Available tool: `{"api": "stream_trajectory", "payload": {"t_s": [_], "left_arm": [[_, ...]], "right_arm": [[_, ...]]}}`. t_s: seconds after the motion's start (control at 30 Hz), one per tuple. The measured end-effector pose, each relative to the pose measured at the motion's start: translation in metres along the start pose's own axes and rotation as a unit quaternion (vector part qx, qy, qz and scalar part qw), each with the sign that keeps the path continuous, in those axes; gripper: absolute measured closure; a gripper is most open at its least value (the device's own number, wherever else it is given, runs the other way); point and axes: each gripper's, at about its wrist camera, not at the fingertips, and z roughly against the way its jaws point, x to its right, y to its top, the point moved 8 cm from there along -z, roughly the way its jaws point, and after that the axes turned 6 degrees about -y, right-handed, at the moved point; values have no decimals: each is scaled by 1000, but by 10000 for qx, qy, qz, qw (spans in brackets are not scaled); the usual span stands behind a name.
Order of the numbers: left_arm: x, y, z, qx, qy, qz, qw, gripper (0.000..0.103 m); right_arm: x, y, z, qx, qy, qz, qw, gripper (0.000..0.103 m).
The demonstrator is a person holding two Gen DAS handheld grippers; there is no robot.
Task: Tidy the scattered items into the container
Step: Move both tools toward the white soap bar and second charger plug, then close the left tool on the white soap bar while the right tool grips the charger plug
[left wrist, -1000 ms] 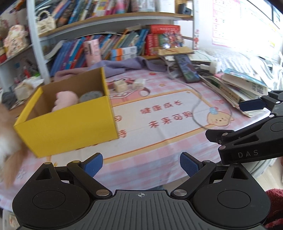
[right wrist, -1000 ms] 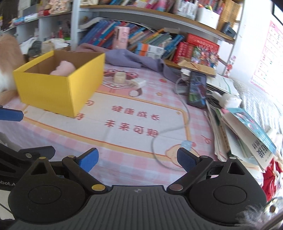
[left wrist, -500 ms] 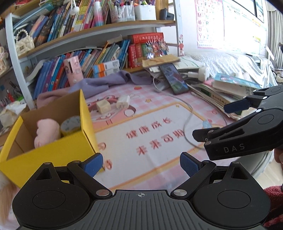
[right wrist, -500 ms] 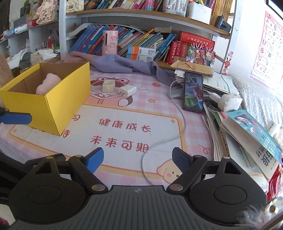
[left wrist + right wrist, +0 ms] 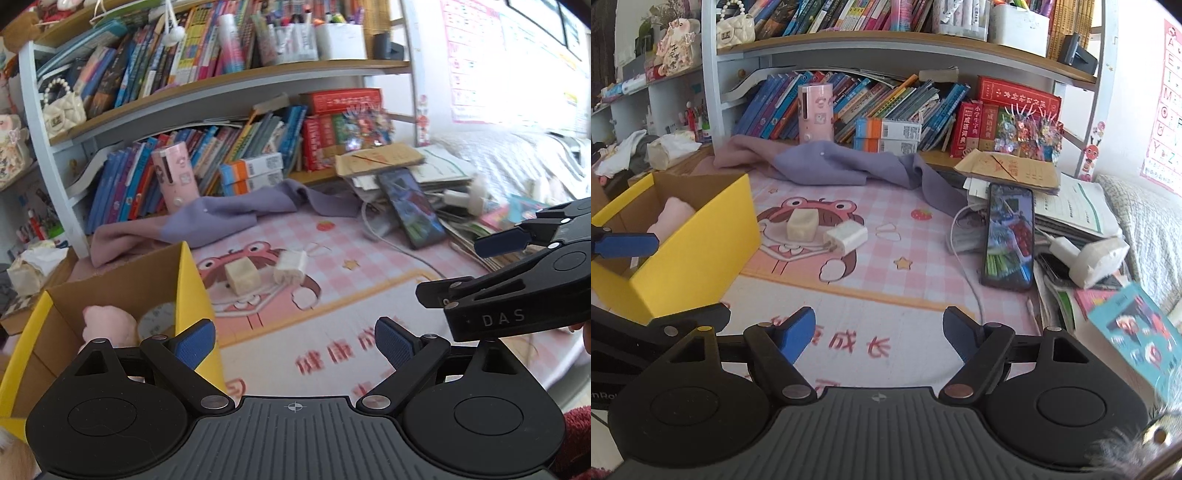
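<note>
Careful: your right gripper (image 5: 879, 334) is closing on nothing, left gripper (image 5: 294, 339) apart; approaching narrowed could knock the white charger (image 5: 847, 237) against the beige cube (image 5: 801, 225).

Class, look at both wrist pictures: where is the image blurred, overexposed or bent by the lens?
Left wrist view: the window at upper right is blown out white, the red writing on the mat is smeared by motion, and the shelf curves with the fisheye lens. Right wrist view: mostly sharp and evenly lit, but the teal book at the right edge is blurred, and the shelf post bows.
</note>
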Motion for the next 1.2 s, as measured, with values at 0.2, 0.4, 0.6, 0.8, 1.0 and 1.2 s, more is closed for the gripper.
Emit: {"api": "stream_trajectory", "payload": {"t_s": [0.2,0.4,0.6,0.8,1.0,1.2], "left_arm": [[-13,22,-25,-53,462,348,9983,14],[-22,51,-55,-119,699,702,9950,19],[-24,70,-98,-323,890,737,9928,28],[-45,73,-150,-687,1100,1119,9852,40],[-63,65,-197,-1121,1307,1228,9774,41],[-77,53,-229,-1438,1393,1342,9705,41]], "right_arm": [[14,20,-39,-103,331,121,9993,27],[14,33,-75,-139,734,385,9965,27],[9,42,-112,-130,1045,582,9927,27],[-7,50,-154,35,1260,774,9890,27],[-21,50,-193,105,1337,874,9871,27],[-33,51,-217,105,1472,931,9847,27]]}}
